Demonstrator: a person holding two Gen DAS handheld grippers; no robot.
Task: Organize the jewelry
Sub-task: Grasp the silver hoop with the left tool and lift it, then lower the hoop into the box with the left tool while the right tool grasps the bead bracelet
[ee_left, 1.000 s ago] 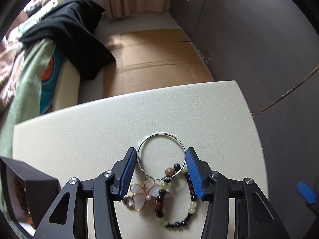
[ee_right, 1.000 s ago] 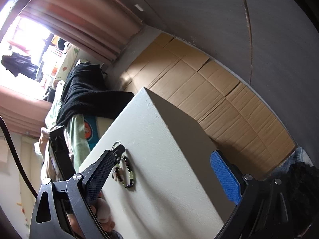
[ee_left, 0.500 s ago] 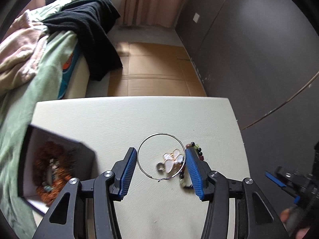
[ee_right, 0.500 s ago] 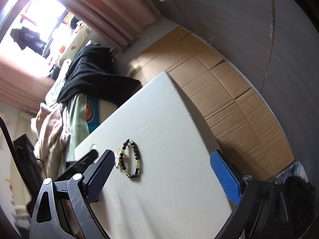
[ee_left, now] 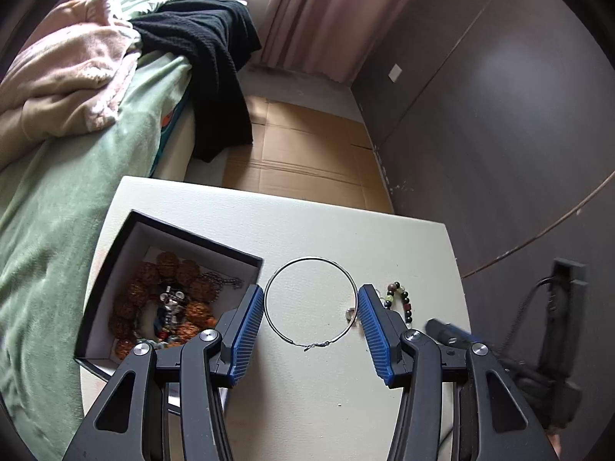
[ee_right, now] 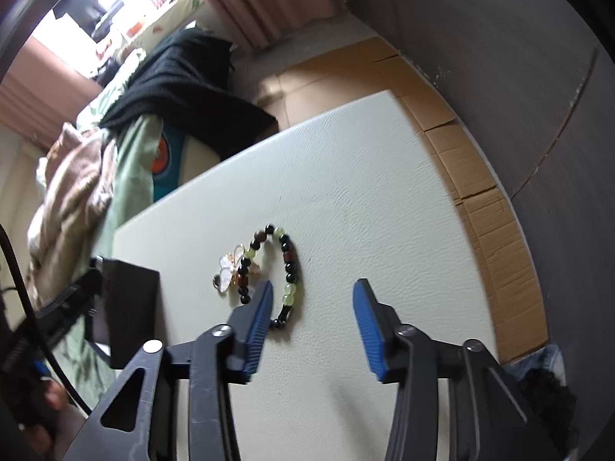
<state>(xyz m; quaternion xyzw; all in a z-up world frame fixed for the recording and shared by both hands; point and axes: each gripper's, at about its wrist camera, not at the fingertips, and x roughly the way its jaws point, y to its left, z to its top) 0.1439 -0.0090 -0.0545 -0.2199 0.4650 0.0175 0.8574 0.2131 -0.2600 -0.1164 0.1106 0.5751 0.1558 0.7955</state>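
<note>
I see the white desk [ee_left: 384,238] in both views. Only my left camera looks into the black box [ee_left: 115,269] (brown beads and a chain inside); the right camera gets just its dark outer wall. Left tongs [ee_left: 311,317] look clamped on the wire hoop [ee_left: 309,259], which spans pad to pad. Right tongs [ee_right: 312,313] gape, holding nothing, just beside the beaded bracelet [ee_right: 286,269]. Butterfly charm [ee_right: 230,265] touching the bracelet shows clearly only in the right view.

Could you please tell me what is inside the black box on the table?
The black box holds a brown seed-bead bracelet, a silver chain and small metal charms; the left gripper's fingers hide its near corner.
</note>
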